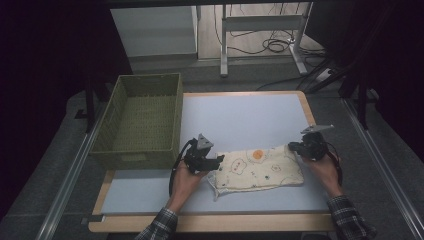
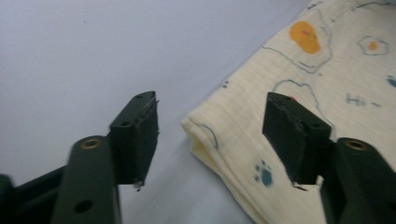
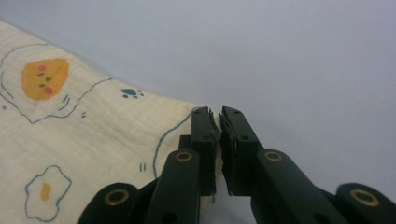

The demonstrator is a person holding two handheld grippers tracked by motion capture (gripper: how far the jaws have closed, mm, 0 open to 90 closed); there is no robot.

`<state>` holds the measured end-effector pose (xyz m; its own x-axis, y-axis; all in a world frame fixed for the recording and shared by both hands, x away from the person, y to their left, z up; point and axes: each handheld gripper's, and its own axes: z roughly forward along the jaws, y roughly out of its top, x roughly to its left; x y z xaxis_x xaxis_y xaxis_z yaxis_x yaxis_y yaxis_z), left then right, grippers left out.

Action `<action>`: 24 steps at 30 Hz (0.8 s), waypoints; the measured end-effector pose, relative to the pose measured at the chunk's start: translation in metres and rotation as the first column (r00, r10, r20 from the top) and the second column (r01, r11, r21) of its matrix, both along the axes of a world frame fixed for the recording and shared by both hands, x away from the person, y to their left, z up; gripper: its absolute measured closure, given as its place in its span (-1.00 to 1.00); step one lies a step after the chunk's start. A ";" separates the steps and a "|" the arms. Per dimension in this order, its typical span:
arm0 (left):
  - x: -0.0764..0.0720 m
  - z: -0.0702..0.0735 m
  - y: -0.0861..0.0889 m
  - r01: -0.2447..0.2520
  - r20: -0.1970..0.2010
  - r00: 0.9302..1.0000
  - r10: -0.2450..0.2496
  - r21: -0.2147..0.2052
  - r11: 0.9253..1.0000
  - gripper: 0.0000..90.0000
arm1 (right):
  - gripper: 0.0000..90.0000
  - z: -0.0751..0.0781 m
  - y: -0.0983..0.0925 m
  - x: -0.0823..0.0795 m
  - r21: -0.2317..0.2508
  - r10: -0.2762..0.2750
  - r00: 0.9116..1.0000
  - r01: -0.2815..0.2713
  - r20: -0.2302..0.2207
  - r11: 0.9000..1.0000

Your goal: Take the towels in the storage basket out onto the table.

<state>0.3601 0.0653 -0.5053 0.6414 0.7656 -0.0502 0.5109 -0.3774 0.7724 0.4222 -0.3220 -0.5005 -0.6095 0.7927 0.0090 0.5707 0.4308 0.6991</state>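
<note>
Cloth [image 1: 257,170], just one of it, cream coloured with little printed doodles (orange blob face, fried eggs, paw prints), lying folded flat on the pale blue table top [image 1: 245,117] around 6 o'clock from the table's centre, close to the person's edge. Its long axis runs roughly 9 to 3, with the right end tipped slightly up toward 2 o'clock. Count-wise: one cloth, one green woven basket [image 1: 142,120] sitting at about 10 o'clock on the table, two grippers, two hands. The left gripper [image 1: 219,161] is at the cloth's 9 o'clock end with its jaws spread apart; in the left gripper view [image 2: 210,135] the folded corner of the cloth [image 2: 299,93] sits between them, one jaw over the fabric and the other over bare table, not pinching anything. The right gripper [image 1: 295,147] is at the cloth's 2 o'clock corner, and in the right gripper view [image 3: 219,135] the jaws are pressed nearly together right at the cloth's edge [image 3: 84,140], looks like they're pinching that corner, though the fabric between the pads is hard to make out. The left hand [image 1: 186,176] covers part of its gripper, and the basket's inside near wall is hidden from the high view.
</note>
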 end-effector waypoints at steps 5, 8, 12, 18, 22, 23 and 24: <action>0.025 -0.007 -0.003 -0.023 -0.055 0.998 0.025 0.026 0.999 0.28 | 0.73 0.000 -0.004 -0.004 0.023 -0.003 1.000 0.003 0.006 1.000; 0.031 -0.014 -0.002 -0.014 -0.087 0.996 0.017 0.036 0.999 0.23 | 0.66 0.003 -0.009 -0.010 0.027 -0.006 1.000 0.006 0.017 1.000; 0.034 -0.024 0.000 -0.031 -0.084 0.996 0.038 0.081 0.996 0.12 | 0.59 0.004 -0.016 -0.017 0.055 -0.015 1.000 0.014 0.008 0.998; 0.035 -0.032 0.003 -0.025 -0.035 0.999 0.028 0.083 0.996 -0.17 | 0.42 0.002 -0.018 -0.032 0.084 0.009 1.000 -0.008 -0.016 0.996; 0.038 -0.037 0.009 -0.026 -0.058 0.998 0.027 0.016 1.000 -0.30 | 0.28 0.001 -0.016 -0.044 0.088 0.039 0.998 -0.035 -0.039 0.996; 0.038 -0.037 0.008 -0.024 -0.053 0.998 0.025 0.024 0.999 -0.30 | 0.26 0.002 -0.015 -0.046 0.087 0.041 0.998 -0.038 -0.041 0.996; 0.038 -0.037 0.008 -0.024 -0.052 0.998 0.025 0.024 0.999 -0.31 | 0.23 0.002 -0.014 -0.050 0.088 0.050 0.998 -0.046 -0.043 0.995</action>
<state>0.3979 0.0731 -0.5428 0.6191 0.7826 -0.0654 0.5598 -0.3813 0.7357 0.3726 -0.3360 -0.4990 -0.6442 0.7576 0.1049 0.5824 0.3969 0.7094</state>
